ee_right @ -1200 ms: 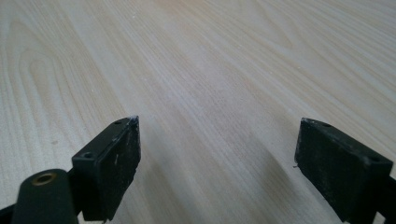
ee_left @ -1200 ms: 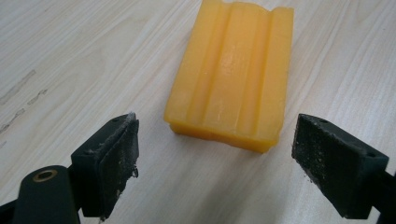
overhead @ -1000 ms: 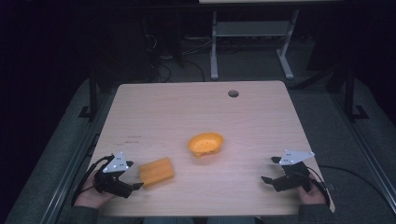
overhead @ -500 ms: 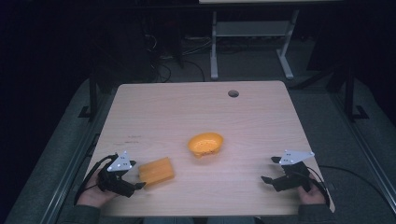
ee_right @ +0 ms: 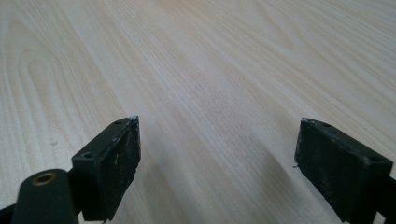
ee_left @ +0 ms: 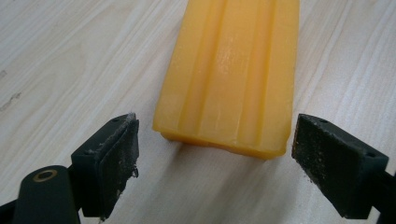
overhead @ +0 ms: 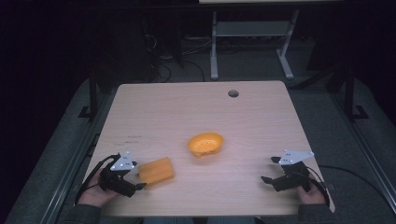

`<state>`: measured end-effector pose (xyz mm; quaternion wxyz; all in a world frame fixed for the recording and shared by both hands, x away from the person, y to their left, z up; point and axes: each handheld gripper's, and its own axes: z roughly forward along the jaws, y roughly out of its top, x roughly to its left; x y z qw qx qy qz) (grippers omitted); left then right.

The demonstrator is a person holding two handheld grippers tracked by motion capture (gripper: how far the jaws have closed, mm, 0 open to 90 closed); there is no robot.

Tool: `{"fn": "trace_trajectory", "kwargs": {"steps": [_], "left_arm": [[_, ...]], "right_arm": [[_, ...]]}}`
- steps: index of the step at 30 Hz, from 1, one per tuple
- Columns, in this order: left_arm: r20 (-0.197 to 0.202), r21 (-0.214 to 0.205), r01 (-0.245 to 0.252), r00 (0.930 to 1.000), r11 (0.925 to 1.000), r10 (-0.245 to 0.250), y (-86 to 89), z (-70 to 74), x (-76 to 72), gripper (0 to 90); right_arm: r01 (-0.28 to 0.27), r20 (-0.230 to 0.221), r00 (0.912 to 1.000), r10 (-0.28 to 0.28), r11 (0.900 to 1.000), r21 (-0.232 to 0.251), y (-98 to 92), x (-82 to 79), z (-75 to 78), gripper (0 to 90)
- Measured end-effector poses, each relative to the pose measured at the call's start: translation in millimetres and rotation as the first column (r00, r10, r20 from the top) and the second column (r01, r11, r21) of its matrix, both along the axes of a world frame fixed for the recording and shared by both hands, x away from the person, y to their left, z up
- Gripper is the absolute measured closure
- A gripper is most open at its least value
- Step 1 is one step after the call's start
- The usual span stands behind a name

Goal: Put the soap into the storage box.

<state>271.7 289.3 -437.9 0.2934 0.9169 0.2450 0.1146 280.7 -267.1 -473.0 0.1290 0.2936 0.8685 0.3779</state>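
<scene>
An orange ribbed block (overhead: pixel 156 170) lies flat near the table's front left. My left gripper (overhead: pixel 138 175) is at the block's left end and is open. In the left gripper view the block (ee_left: pixel 233 70) runs away from me, and its near end sits level with the tips of the open left gripper (ee_left: pixel 215 126), touching neither pad. An orange bowl (overhead: pixel 205 143) stands upright at mid-table. My right gripper (overhead: pixel 270 169) rests open at the front right, and in its own view the right gripper (ee_right: pixel 217 126) has only bare wood between its jaws.
The light wood table (overhead: pixel 196 107) has a round cable hole (overhead: pixel 233 93) at the back right. A white metal frame (overhead: pixel 252 32) stands on the dark floor beyond the table. A hand holds each gripper at the front edge.
My left gripper has crept slightly right, closer to the orange block's end. The right gripper, the bowl and the block have stayed put.
</scene>
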Motion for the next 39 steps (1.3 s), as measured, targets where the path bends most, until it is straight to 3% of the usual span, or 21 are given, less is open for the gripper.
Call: {"fn": "trace_trajectory", "kwargs": {"steps": [21,39], "left_arm": [[-0.046,0.038,0.031,0.9985,0.9988,-0.029,-9.6,-7.7,10.1,14.1],[-0.059,0.05,0.093,0.9942,0.9944,-0.09,-34.1,-6.3,24.4,14.7]], "right_arm": [[-0.001,0.002,1.0,0.001,1.0,-0.001,-0.1,0.3,0.9,13.7],[0.002,-0.004,1.0,-0.002,1.0,-0.001,0.8,0.4,0.7,13.7]]}}
